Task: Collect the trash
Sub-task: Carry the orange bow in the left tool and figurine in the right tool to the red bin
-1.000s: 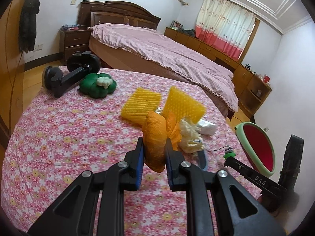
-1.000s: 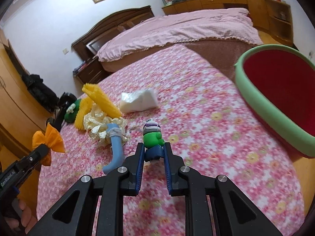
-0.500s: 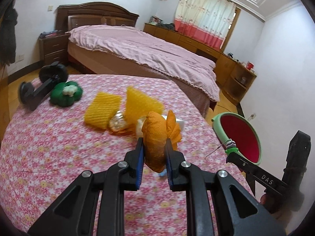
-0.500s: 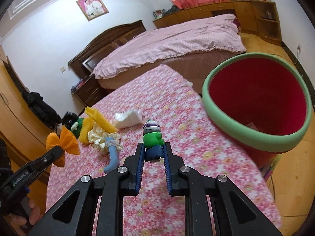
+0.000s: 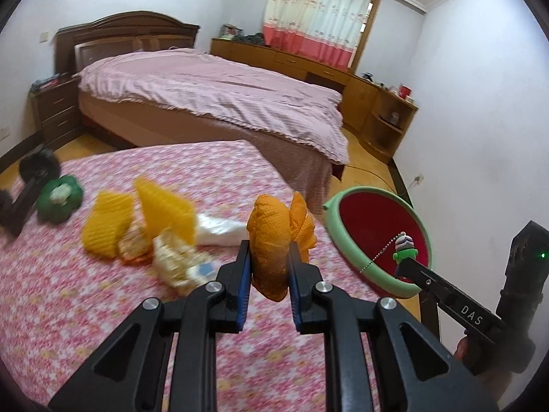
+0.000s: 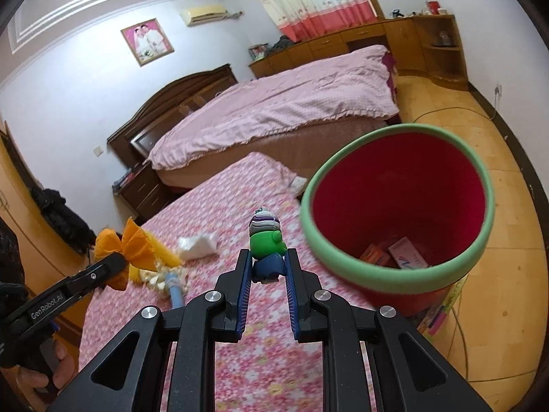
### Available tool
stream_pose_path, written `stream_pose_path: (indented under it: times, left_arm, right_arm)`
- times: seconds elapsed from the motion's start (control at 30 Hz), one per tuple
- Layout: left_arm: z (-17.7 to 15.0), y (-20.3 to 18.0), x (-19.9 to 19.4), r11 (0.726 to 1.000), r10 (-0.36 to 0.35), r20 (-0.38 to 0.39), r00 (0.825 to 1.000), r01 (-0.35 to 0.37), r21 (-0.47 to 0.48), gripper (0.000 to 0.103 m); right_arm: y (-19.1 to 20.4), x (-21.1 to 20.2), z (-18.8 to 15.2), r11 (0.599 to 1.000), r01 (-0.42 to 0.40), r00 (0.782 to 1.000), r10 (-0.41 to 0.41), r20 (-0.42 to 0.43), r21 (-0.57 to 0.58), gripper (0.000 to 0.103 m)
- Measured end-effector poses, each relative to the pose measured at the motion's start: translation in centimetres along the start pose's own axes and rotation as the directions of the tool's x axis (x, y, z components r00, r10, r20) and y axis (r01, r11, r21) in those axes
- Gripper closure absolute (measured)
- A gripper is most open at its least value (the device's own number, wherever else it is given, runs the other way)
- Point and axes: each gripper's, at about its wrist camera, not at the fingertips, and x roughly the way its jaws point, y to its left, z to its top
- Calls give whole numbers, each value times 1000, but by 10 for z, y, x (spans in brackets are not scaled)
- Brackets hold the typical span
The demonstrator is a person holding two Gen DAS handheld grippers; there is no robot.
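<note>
we kept left gripper clamped on orange wrapper, carried right of trash pile. right gripper still pinched green toy; red bin loomed nearer, boxes inside.

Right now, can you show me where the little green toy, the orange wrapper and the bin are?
green toy [image 6: 266,242], right wrist view, on its green middle, held in the right gripper.
orange wrapper [image 5: 269,240], left wrist view, on its puffy front, held in the left gripper.
bin [image 6: 343,257], right wrist view, on its green rim.
</note>
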Motion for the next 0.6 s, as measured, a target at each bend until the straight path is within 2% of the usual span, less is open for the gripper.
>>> stream_pose_path:
  times: [0.33,0.6]
  left_arm:
    - [11,-54,46,993,-74,-44,996,77,88,84]
    - [12,-91,89,984,-121,-83,989,130,122,84]
  right_arm:
    - [-43,-9,20,996,53,996,-58,64,74,84]
    - [-86,-6,25,985,82,993,-93,67,151,84]
